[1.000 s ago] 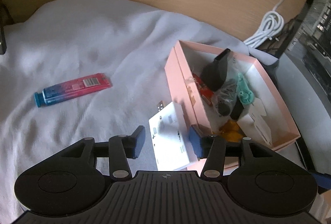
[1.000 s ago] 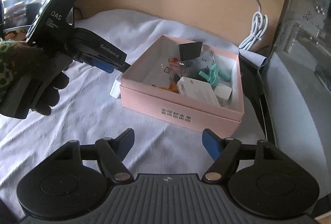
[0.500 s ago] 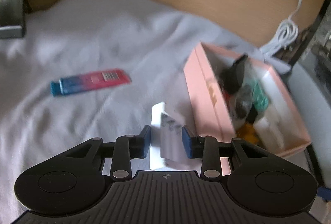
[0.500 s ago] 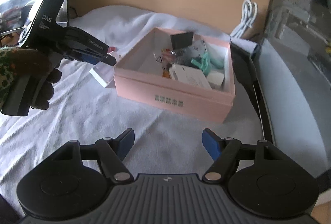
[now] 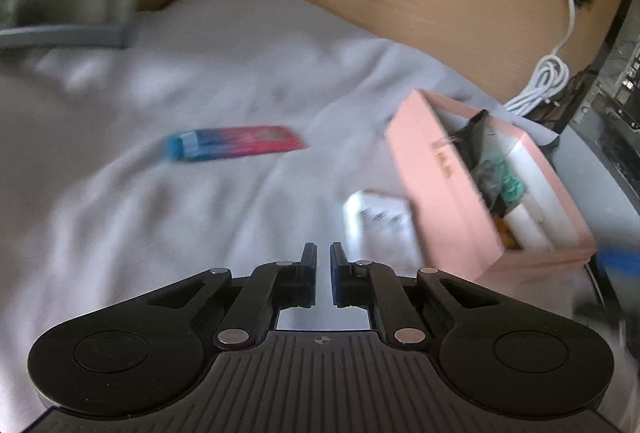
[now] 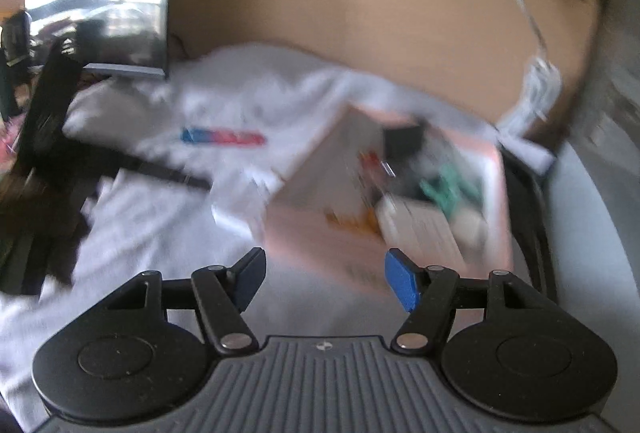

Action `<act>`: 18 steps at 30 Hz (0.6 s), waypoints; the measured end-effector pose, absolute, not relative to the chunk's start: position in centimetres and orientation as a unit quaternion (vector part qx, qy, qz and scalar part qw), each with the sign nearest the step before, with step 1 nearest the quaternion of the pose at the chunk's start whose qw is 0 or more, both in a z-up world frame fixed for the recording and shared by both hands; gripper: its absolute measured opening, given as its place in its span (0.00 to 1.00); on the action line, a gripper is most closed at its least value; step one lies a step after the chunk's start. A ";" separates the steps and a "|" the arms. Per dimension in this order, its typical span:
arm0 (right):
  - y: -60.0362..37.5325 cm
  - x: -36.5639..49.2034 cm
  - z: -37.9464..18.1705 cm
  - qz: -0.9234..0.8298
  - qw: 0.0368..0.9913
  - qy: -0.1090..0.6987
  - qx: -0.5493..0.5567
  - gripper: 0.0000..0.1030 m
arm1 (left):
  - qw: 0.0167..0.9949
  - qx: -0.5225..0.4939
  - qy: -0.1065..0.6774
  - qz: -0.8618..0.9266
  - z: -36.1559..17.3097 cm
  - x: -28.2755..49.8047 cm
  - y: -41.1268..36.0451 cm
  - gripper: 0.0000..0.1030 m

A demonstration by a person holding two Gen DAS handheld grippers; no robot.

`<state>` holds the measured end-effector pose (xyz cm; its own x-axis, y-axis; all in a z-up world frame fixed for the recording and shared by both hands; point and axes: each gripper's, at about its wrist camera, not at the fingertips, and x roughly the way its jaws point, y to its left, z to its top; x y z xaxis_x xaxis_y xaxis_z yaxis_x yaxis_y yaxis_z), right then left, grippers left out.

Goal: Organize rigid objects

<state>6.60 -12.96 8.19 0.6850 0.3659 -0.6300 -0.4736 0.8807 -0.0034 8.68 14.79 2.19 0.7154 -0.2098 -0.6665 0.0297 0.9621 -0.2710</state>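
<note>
Left jaws closing empty, white box missed.
Your left gripper (image 5: 323, 275) is now pinched together on nothing, drifting left of the flat white printed box (image 5: 380, 223) lying against the open pink cardboard box (image 5: 452, 193); your right gripper (image 6: 325, 279) is hanging apart, narrowing slightly, empty. Red-and-blue tube (image 5: 234, 143) is lying far left on the white cloth (image 5: 160, 213).

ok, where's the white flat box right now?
In the left wrist view the white flat box lies on the white cloth, right of centre, against the near-left wall of the pink box; the left gripper holds nothing.
</note>
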 end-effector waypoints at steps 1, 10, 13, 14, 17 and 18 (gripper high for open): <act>-12.2 7.5 8.5 0.237 0.914 0.319 -0.079 0.65 | 0.918 -0.123 0.371 -0.060 2.2 8.0 15.5 0.08; -0.6 17.4 8.3 0.328 0.878 0.347 -0.032 0.81 | 0.911 -0.189 0.366 -0.021 3.5 1.1 20.8 0.11; 3.2 20.5 6.7 0.322 0.867 0.381 0.001 0.81 | 0.912 -0.198 0.360 -0.012 4.2 -0.8 20.8 0.13; 4.4 21.2 6.2 0.323 0.864 0.386 0.004 0.81 | 0.911 -0.202 0.360 -0.007 4.3 -1.4 20.9 0.14; 7.9 21.8 5.4 0.338 0.866 0.366 -0.033 0.81 | 0.906 -0.213 0.365 0.005 4.1 -2.7 21.0 0.15; 9.2 21.6 5.1 0.354 0.863 0.355 -0.058 0.81 | 0.905 -0.215 0.367 0.008 4.0 -3.1 21.1 0.15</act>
